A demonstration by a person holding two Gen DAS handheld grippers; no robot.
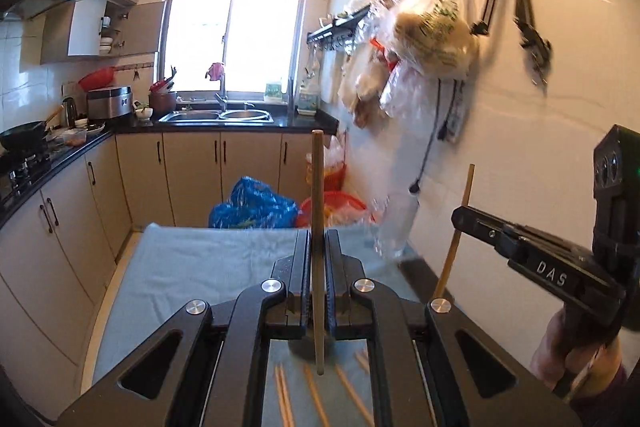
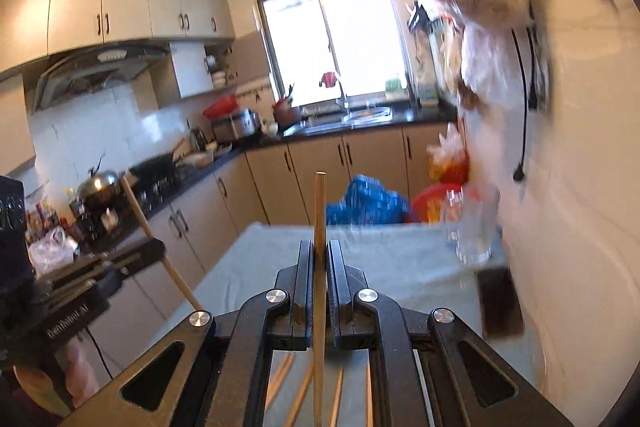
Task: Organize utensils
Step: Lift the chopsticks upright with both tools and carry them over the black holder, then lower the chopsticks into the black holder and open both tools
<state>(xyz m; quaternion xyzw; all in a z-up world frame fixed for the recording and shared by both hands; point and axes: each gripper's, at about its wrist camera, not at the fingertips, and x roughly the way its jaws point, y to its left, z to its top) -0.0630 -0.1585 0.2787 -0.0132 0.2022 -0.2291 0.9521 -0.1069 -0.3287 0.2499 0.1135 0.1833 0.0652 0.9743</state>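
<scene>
1. Pale wood: each of the tongs is closed on one chopstick, held upright. The left tongs pinch a chopstick near its middle; the right tongs clamp another chopstick the same way.
2. More loose chopsticks lie scattered on the grey cloth covering the worktop, below both tongs.
3. These sticks look light, stiff and smooth, so a mid-length pinch should balance them; a grip near one end would likely let them swing.
4. A clear glass jar stands at the cloth's far right corner, close to the tiled wall, perhaps the holder.
5. Room is open to the left and ahead; the wall and hanging plastic bags crowd the right.
</scene>
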